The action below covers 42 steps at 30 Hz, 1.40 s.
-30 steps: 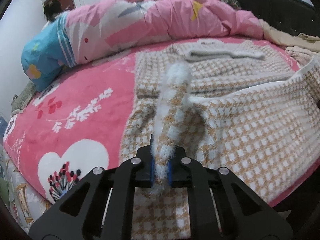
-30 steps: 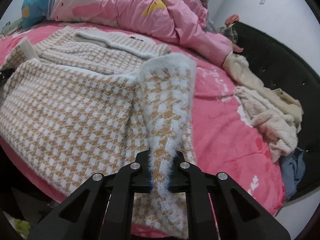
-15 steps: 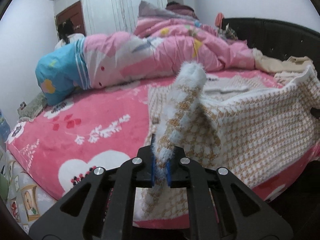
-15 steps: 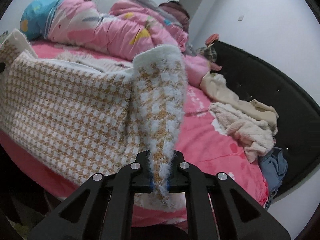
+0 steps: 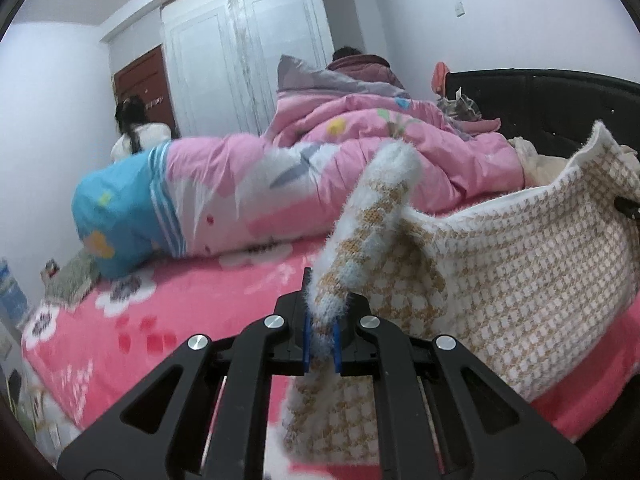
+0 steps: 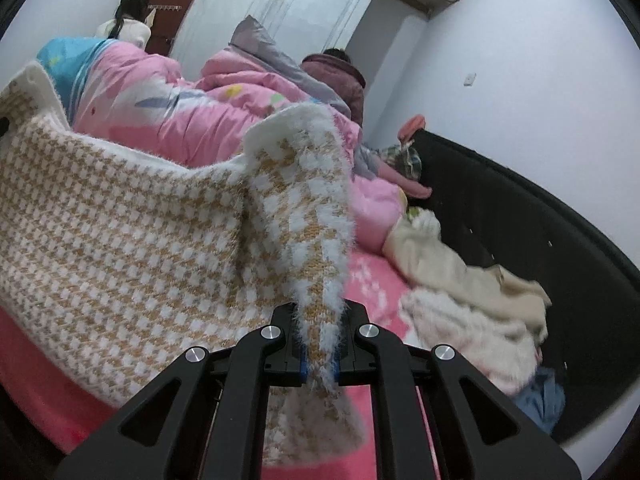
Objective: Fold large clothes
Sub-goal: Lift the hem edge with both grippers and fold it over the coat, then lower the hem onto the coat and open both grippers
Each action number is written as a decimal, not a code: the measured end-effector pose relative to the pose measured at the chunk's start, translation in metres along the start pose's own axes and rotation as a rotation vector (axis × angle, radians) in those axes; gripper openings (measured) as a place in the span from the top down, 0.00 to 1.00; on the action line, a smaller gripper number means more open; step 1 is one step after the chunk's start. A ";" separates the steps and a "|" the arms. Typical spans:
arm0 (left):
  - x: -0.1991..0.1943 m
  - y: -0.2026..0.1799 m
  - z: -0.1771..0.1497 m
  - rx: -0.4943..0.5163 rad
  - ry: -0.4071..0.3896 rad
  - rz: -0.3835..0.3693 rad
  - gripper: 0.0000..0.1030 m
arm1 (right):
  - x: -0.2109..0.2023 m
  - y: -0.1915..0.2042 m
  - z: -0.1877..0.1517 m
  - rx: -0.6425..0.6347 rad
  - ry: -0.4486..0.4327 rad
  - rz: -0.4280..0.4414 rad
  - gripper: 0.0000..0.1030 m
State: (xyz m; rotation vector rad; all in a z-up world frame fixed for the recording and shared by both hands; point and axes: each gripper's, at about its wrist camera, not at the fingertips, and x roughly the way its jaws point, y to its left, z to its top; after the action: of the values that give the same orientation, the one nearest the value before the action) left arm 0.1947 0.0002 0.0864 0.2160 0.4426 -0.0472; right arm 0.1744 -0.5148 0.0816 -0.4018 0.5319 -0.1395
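Note:
A large fuzzy sweater (image 5: 520,280) in a tan and white houndstooth check hangs stretched between my two grippers above the pink bed (image 5: 132,336). My left gripper (image 5: 320,340) is shut on one corner of its hem. My right gripper (image 6: 318,354) is shut on the other corner of the sweater (image 6: 120,248). The cloth sags between them and hides the rest of the garment on the bed.
A pink quilt (image 5: 320,184) with a blue pillow (image 5: 116,216) lies across the back of the bed. A black headboard (image 6: 540,216) curves on the right, with cream and white clothes (image 6: 460,300) piled beside it. White wardrobe doors (image 5: 248,56) and two people stand behind.
Both grippers have lifted the sweater's hem up from the bed; the views now look level across the room and the lower half of the sweater hangs raised.

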 end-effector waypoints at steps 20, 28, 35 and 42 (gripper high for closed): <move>0.282 0.056 -0.015 -0.293 0.509 -0.209 0.50 | 0.224 -0.078 -0.037 0.377 0.393 0.457 0.47; 0.275 0.052 0.028 -0.352 0.438 -0.385 0.49 | 0.226 -0.015 0.026 0.462 0.338 0.634 0.48; 0.336 0.005 0.001 -0.345 0.589 -0.389 0.39 | 0.274 0.049 0.027 0.512 0.491 0.767 0.66; 0.340 0.079 -0.030 -0.734 0.591 -0.465 0.40 | 0.291 -0.050 -0.061 1.005 0.555 0.790 0.72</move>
State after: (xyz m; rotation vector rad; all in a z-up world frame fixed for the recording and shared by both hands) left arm 0.4960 0.0842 -0.0705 -0.6183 1.0581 -0.2746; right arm 0.3903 -0.6488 -0.0812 0.8617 1.0425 0.2586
